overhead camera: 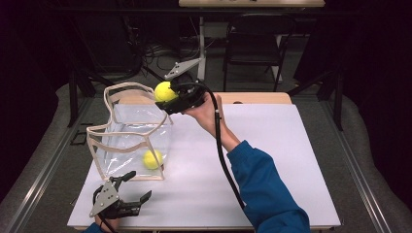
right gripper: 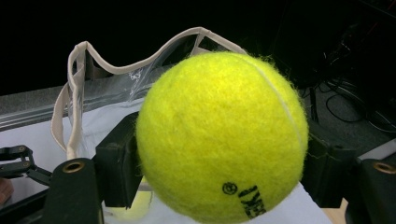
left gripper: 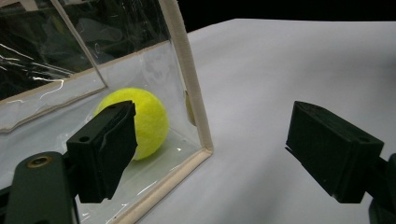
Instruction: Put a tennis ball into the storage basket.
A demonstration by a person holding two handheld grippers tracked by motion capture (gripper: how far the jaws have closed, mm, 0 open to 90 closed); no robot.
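A clear plastic bag (overhead camera: 131,141) with beige trim stands open on the white table (overhead camera: 272,160). One yellow tennis ball (overhead camera: 152,159) lies inside it, near the front corner (left gripper: 140,122). My right gripper (overhead camera: 167,99) is shut on a second tennis ball (overhead camera: 164,91) and holds it in the air above the bag's far right rim (right gripper: 135,65); the ball (right gripper: 219,135) sits squeezed between both pads. My left gripper (overhead camera: 133,187) rests open on the table just in front of the bag, its jaws wide apart (left gripper: 210,154) with nothing between them.
A dark chair (overhead camera: 255,43) and table legs stand beyond the far edge. The table's right half (overhead camera: 291,145) is bare white surface. A blue-sleeved forearm (overhead camera: 265,189) crosses the middle from the bottom, trailing a black cable (overhead camera: 226,160).
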